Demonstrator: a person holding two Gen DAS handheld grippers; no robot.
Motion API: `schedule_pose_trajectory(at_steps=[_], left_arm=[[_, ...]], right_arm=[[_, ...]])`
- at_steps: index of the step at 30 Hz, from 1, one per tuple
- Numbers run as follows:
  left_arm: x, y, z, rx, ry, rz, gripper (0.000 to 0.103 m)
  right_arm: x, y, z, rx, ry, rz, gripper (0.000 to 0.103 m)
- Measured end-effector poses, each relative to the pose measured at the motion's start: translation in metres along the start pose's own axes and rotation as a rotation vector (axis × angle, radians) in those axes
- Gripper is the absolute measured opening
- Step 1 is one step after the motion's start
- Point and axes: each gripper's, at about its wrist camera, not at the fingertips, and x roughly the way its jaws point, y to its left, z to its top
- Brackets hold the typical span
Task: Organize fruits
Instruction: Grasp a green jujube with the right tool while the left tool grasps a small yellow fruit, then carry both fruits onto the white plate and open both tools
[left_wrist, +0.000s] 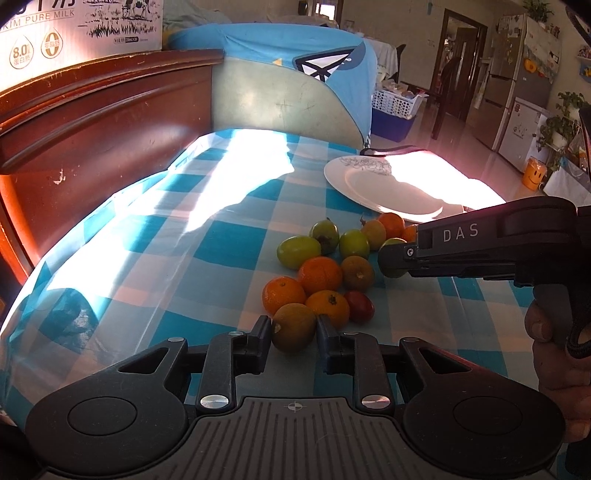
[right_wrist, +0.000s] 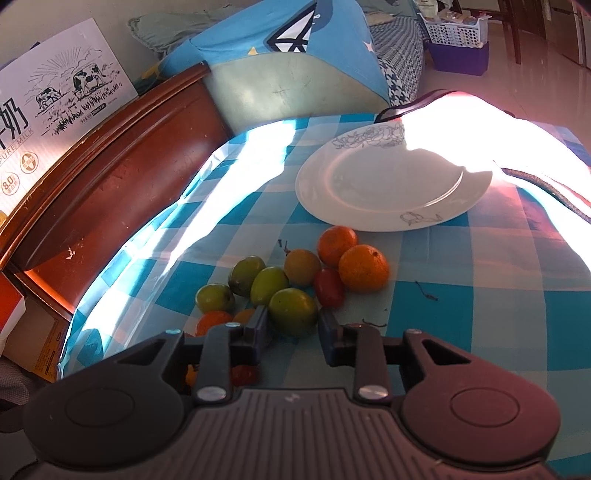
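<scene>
Several fruits lie in a loose pile on the blue checked tablecloth (left_wrist: 184, 258): oranges (left_wrist: 320, 274), green jujubes (left_wrist: 298, 252) and a red one (left_wrist: 359, 305). My left gripper (left_wrist: 293, 328) has its jaws around a brownish-green fruit (left_wrist: 293, 326), fingers touching its sides. My right gripper (right_wrist: 293, 321) has its jaws around a green jujube (right_wrist: 293, 311); it also shows in the left wrist view (left_wrist: 393, 258). A white plate (right_wrist: 388, 184) with nothing on it lies beyond the pile; it also shows in the left wrist view (left_wrist: 384, 192).
A dark wooden headboard (left_wrist: 92, 122) borders the table on the left, with a milk carton box (left_wrist: 74, 26) above it. A blue cushion (left_wrist: 295, 81) stands behind the table. Strong sunlight washes out the table's far right side.
</scene>
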Motion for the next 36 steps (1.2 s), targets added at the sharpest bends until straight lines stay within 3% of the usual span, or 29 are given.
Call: schedule_pose_trajectory(at_steps=[17, 22, 36], left_arm=[[0.004, -0.002, 0.041, -0.059, -0.02, -0.015, 0.024], [0.01, -0.007, 0.056, -0.037, -0.027, -0.024, 0.024], [0.04, -0.025, 0.103, 0.012, -0.024, -0.084, 0.024]], right_arm=[[-0.026, 0.01, 0.006, -0.109, 0.018, -0.023, 0.029], [-0.034, 0.009, 0.017, -0.158, 0.024, -0.015, 0.029], [-0.036, -0.022, 0.055, -0.115, 0.035, -0.006, 0.029]])
